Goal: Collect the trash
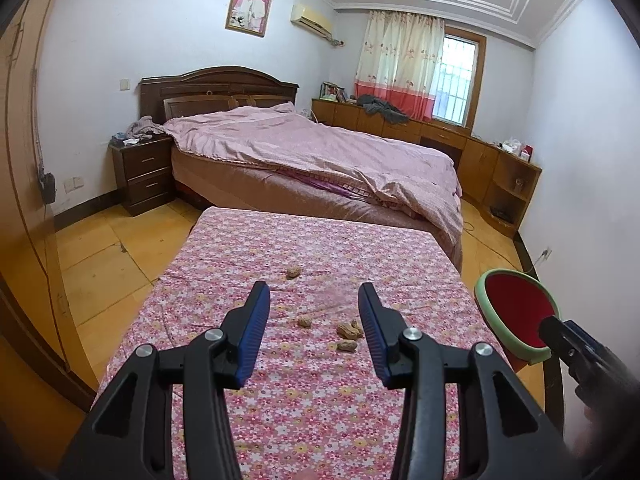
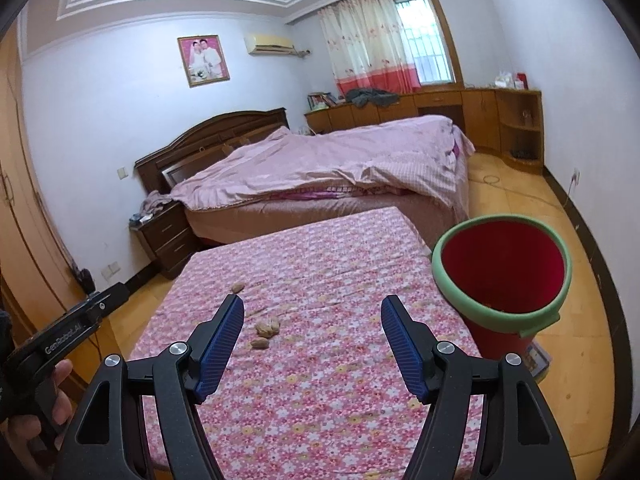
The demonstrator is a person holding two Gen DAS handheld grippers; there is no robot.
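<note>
Left wrist view: my left tool (image 1: pixel 314 292) hangs released, blue ribbed pads wide apart, nothing between them, above the tabletop with the pink floral cloth (image 1: pixel 304 408). Landmark: the red bucket with the pale green foam rim (image 1: pixel 516 316), just off the tabletop's right edge. Tan peanut shells lie on the cloth to the bucket's left: a paired cluster (image 1: pixel 350 330) nearest it, one single shell (image 1: pixel 346 345) just below that cluster, one small shell (image 1: pixel 305 321) further left, and a lone shell (image 1: pixel 293 271) further away, toward the pink-quilted bed (image 1: pixel 320 152). The right tool's black body (image 1: pixel 576 350) shows in front of the bucket's near rim; contact unclear.

Right wrist view: my right tool (image 2: pixel 312 312) is released too, pads spread, empty. The bucket (image 2: pixel 502 276) stands upright to its right, beside the tabletop (image 2: pixel 320 400). Left of the bucket lie the shell cluster (image 2: pixel 268 326), a single shell (image 2: pixel 260 343) and the far lone shell (image 2: pixel 239 287). All shells rest on the cloth; the bucket's bottom is hidden.
</note>
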